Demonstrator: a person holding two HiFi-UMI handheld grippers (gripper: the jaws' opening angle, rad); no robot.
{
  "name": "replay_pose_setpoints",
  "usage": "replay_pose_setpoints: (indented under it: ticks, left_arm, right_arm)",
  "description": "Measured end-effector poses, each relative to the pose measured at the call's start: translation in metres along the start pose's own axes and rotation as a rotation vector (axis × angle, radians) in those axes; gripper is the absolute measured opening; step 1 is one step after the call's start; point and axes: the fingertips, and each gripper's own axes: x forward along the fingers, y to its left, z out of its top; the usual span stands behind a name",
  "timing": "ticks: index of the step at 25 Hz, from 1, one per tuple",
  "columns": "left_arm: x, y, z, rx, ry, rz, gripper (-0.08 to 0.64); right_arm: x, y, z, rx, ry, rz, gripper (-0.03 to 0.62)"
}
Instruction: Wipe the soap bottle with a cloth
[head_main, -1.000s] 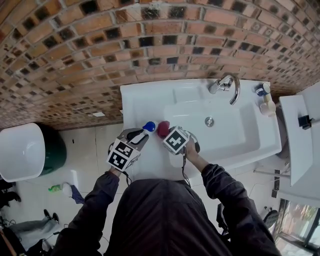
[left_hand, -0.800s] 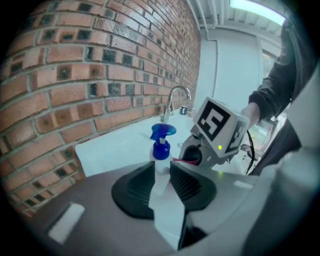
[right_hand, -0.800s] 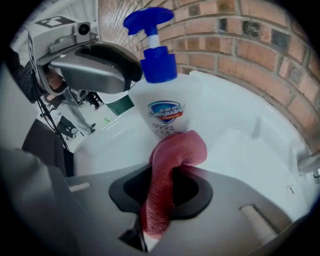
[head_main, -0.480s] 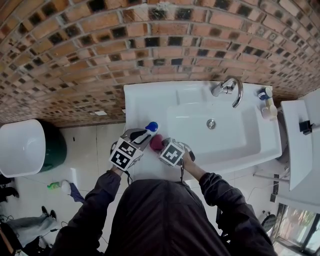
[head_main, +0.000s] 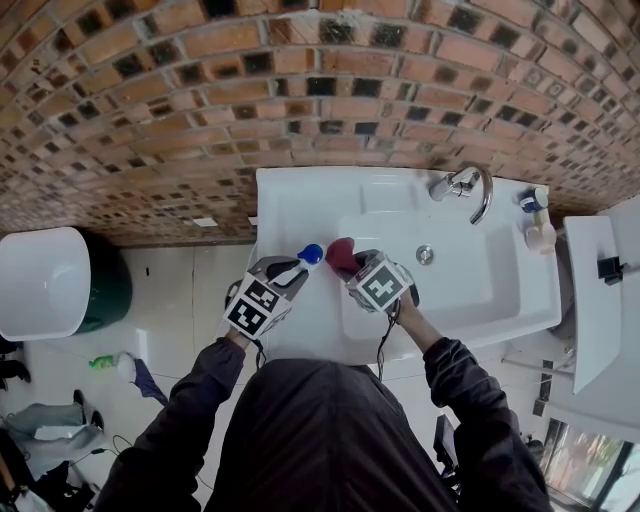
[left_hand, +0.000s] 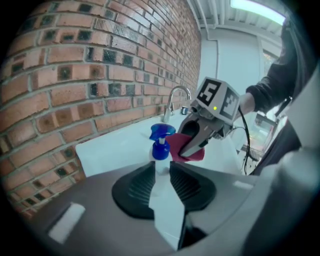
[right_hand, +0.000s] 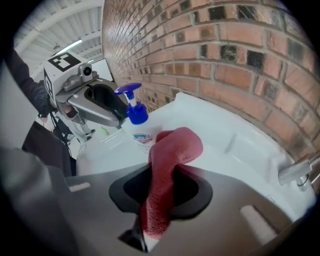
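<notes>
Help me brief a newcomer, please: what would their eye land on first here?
The dark red cloth, pinched in the right tongs, arches close beside the blue-pumped soap bottle clamped in the left tongs. Both are held over the left side of the white sink, which stands against a brick wall.

Person: dark charcoal long-sleeved top, the sleeves (head_main: 200, 395) loose and creased down to the wrists. Left tool (head_main: 292, 270) and right tool (head_main: 352, 264): matching grey moulded bodies, each with two black ribbed pads (left_hand: 141, 184) set in a rounded black recess, and each carrying a white cube (head_main: 258, 305) printed with black square markers. A thin black cable (head_main: 383, 338) trails back from each tool, and a small yellow-green light (left_hand: 215, 107) shows on the right tool's cube.
</notes>
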Motion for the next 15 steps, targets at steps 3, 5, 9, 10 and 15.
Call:
replay_pose_setpoints:
  ticks: [3,5,9,10,15]
  left_arm:
    - [0.000,-0.002,0.001,-0.001,0.005,-0.009,0.094]
    - [0.001,-0.004,0.002,-0.001,0.006,-0.016,0.094]
    - [0.003,-0.002,0.002,0.008,0.000,-0.007,0.094]
    - [0.003,-0.001,0.001,0.008,0.004,-0.006,0.094]
    - [-0.013,0.003,0.006,0.056,0.009,0.018,0.101]
  right_arm:
    - [-0.001,0.019,0.009,-0.136,0.015,-0.002,0.086]
    - [0.000,0.035,0.010,-0.202,0.018,0.008,0.086]
    - [0.006,0.055,0.001,-0.235,0.023,0.058,0.086]
    - [0.006,0.055,-0.001,-0.230,0.023,0.061,0.086]
    - [-0.004,0.043,-0.007,-0.189,0.014,0.038,0.086]
